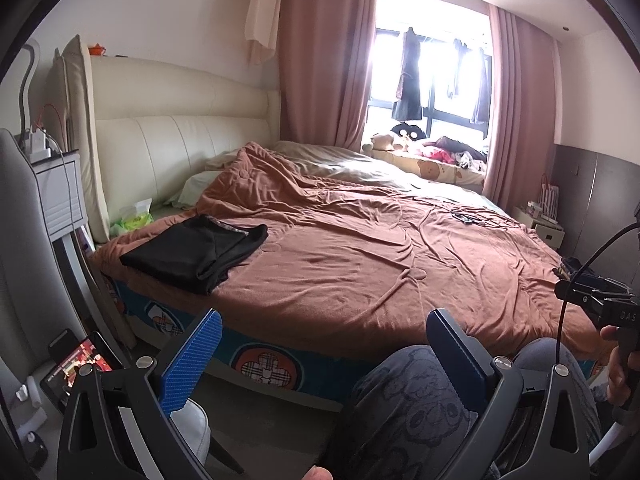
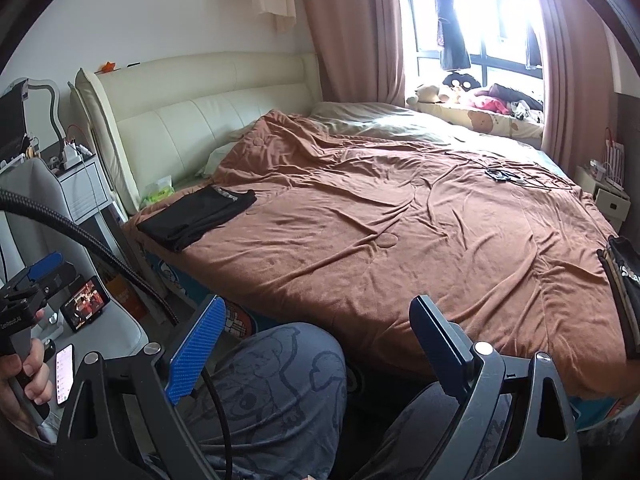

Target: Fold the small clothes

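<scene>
A folded black garment lies flat on the brown bedspread near the bed's left front corner, by the headboard. Another dark garment with a striped edge hangs into the right wrist view at the bed's right edge; only part of it shows. My left gripper is open and empty, held low in front of the bed over the person's knee. My right gripper is open and empty too, above the lap and short of the bed edge. Both stand well apart from the black garment.
The person's patterned trouser knees fill the foreground. A lit phone stands on a grey chair at left. A tissue pack sits by the headboard. Cables and a small device lie on the bed's far right.
</scene>
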Demonstrator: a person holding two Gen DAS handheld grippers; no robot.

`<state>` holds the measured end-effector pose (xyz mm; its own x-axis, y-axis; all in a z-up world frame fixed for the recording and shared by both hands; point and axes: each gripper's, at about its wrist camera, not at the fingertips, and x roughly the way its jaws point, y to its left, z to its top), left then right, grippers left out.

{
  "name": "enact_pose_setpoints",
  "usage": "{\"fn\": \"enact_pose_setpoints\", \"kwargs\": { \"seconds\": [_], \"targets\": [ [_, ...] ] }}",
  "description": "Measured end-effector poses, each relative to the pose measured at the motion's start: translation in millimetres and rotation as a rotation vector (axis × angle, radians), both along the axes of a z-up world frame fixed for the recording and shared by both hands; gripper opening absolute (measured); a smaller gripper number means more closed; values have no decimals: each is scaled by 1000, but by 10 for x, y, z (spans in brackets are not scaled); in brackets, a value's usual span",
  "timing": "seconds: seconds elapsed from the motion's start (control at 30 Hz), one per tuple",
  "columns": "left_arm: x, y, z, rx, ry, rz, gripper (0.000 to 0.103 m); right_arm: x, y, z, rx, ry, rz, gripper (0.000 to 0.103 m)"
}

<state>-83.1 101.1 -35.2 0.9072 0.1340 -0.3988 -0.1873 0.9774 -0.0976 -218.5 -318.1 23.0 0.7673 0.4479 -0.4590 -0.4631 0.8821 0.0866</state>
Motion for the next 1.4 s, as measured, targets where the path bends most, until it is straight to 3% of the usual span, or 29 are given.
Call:
{"fn": "enact_pose_setpoints", "kwargs": {
  "seconds": [1.4],
  "targets": [
    [-113, -2, -6, -11, 12, -5, 103, -64, -35, 27, 16, 16, 4, 93]
  ]
}}
